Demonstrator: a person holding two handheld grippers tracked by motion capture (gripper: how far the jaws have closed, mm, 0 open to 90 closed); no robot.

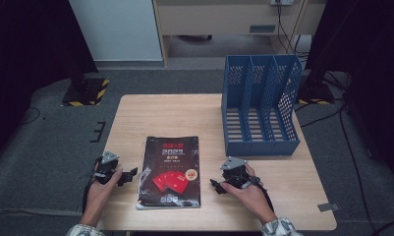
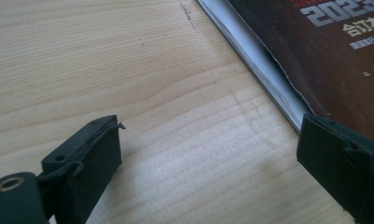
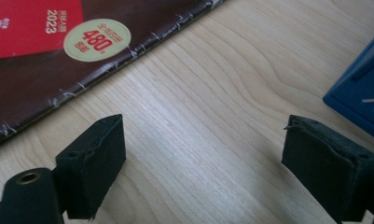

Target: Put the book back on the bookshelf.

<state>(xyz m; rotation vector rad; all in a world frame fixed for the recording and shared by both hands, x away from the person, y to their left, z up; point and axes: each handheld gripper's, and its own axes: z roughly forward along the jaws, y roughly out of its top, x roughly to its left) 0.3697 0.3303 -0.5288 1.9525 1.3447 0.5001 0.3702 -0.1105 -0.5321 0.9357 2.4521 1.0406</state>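
Note:
A dark magazine (image 1: 170, 172) with red cards and a round sticker on its cover lies flat near the table's front edge. My left gripper (image 1: 128, 176) rests on the table just left of it, jaws wide apart. In the left gripper view the left gripper (image 2: 208, 161) is open over bare wood, with the magazine's page edge (image 2: 264, 65) by the right jaw. My right gripper (image 1: 216, 186) sits right of the magazine, pointing toward it. In the right gripper view the right gripper (image 3: 203, 163) is open with nothing between the jaws, and the magazine (image 3: 58, 60) lies beyond.
A blue three-slot file rack (image 1: 261, 105) stands at the table's back right; its corner (image 3: 362, 93) shows in the right gripper view. The wooden table (image 1: 165, 115) has bare surface behind the magazine. Black stands and cables sit on the floor around.

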